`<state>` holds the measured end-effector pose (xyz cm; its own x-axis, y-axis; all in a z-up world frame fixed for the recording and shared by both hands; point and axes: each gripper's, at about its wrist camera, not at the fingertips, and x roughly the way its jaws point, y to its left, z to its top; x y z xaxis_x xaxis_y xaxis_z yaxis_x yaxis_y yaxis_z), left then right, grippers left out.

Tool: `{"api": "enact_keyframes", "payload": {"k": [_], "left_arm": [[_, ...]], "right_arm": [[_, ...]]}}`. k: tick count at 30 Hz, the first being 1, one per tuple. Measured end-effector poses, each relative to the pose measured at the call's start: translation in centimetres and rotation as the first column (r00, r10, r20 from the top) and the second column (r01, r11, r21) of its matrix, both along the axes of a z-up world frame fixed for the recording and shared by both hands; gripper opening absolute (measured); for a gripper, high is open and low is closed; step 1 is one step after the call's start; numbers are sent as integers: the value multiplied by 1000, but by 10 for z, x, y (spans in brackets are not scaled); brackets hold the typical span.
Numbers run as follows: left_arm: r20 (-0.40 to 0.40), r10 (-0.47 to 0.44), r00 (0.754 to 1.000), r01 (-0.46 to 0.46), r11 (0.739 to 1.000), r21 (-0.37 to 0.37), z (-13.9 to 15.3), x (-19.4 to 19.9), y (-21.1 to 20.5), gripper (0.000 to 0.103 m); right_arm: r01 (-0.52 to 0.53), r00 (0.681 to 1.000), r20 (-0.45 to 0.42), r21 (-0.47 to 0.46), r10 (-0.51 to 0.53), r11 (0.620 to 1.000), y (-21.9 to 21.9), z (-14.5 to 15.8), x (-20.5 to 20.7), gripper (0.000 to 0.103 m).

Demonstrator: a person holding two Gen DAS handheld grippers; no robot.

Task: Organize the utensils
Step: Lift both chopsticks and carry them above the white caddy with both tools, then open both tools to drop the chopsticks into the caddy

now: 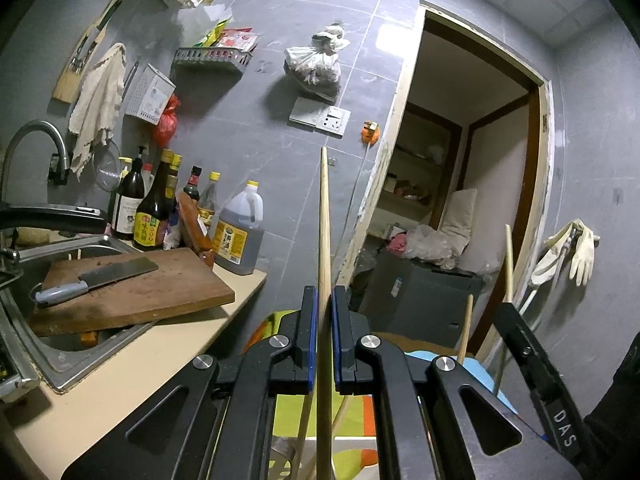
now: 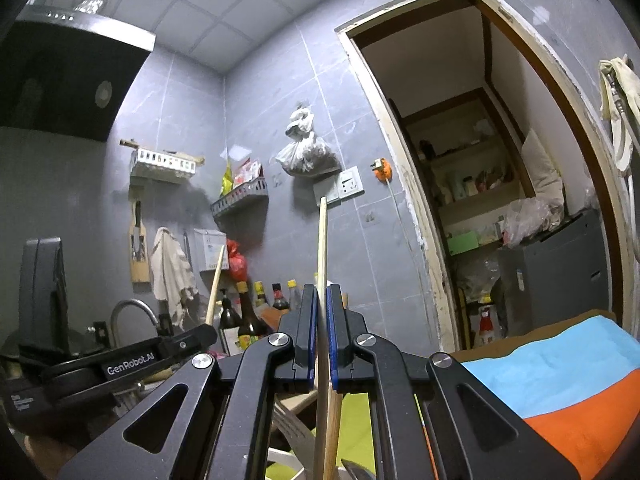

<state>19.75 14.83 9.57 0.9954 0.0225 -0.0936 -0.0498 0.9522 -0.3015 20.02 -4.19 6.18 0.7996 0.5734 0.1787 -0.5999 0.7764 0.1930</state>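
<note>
Beside the pale countertop (image 1: 132, 364) with its steel sink (image 1: 60, 344), both grippers stand over a bright green, orange and blue surface (image 2: 560, 380), each clamped on one long, pale wooden chopstick. The left gripper (image 1: 324, 336) has its blue-lined jaws pressed together on a chopstick (image 1: 325, 216) whose long axis runs nearly upright, rising well above the fingers and dropping below them out of sight; the right gripper (image 2: 322, 336) holds its own chopstick (image 2: 322, 248) the same way. Seen from the left wrist, the right gripper's stick (image 1: 509, 256) stands farther from the countertop; the left hand is nearer the sink. Below the jaws, further wooden sticks and what looks like a slotted white container (image 1: 288, 468) show partly, so the coming move probably turns on lowering each stick straight down along its axis. Both lower tips and the container's rim are cut off or hidden by the gripper bodies, so I cannot tell whether either stick already sits inside.
</note>
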Motion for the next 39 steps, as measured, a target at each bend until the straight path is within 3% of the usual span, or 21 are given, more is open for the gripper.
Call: {"api": "enact_keyframes", "payload": {"k": [13,39], "left_arm": [[-4,0,1000,0,999,53,-20,-7,-15,4],[-71,-39,997,42,998,36,-34,-25,-24,6]], "right_arm": [[19,1000,-21,-54,-21,998,5,-9,-4,3],[26,997,-76,-98,-33,995,-3,-17,-12,5]]}}
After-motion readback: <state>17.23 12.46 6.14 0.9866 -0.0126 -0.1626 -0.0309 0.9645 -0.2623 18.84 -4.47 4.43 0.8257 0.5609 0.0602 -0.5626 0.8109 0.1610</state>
